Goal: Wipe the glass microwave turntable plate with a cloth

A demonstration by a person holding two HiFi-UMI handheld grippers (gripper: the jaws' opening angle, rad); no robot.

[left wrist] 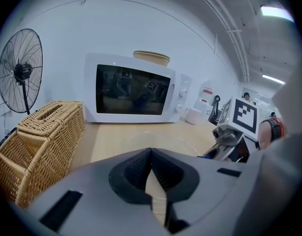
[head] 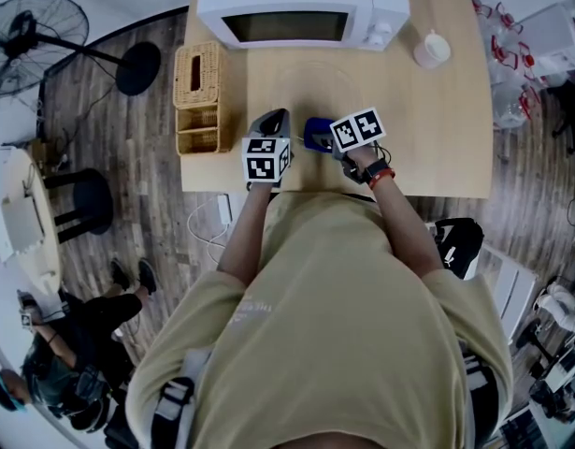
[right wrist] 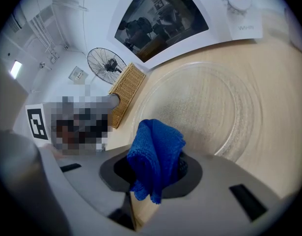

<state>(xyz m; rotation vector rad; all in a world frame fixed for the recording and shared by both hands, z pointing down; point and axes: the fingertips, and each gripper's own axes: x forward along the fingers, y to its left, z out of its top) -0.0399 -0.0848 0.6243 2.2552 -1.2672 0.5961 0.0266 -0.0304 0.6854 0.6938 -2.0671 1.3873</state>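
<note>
The clear glass turntable plate [right wrist: 209, 107] lies flat on the wooden table in front of the microwave; it shows only faintly in the head view [head: 304, 90] and the left gripper view [left wrist: 155, 140]. My right gripper [right wrist: 155, 168] is shut on a bunched blue cloth [right wrist: 156, 154], held just above the plate's near edge. In the head view the cloth [head: 315, 135] sticks out of the right gripper [head: 323, 137]. My left gripper [left wrist: 151, 156] is shut with nothing in it, at the plate's near left edge [head: 272, 120].
A white microwave [head: 301, 7] with its door closed stands at the table's far edge. On the table's left stands a wicker tissue box and tray [head: 198, 99]. A white cup [head: 431, 49] sits at the right. A floor fan [head: 39, 36] stands left of the table.
</note>
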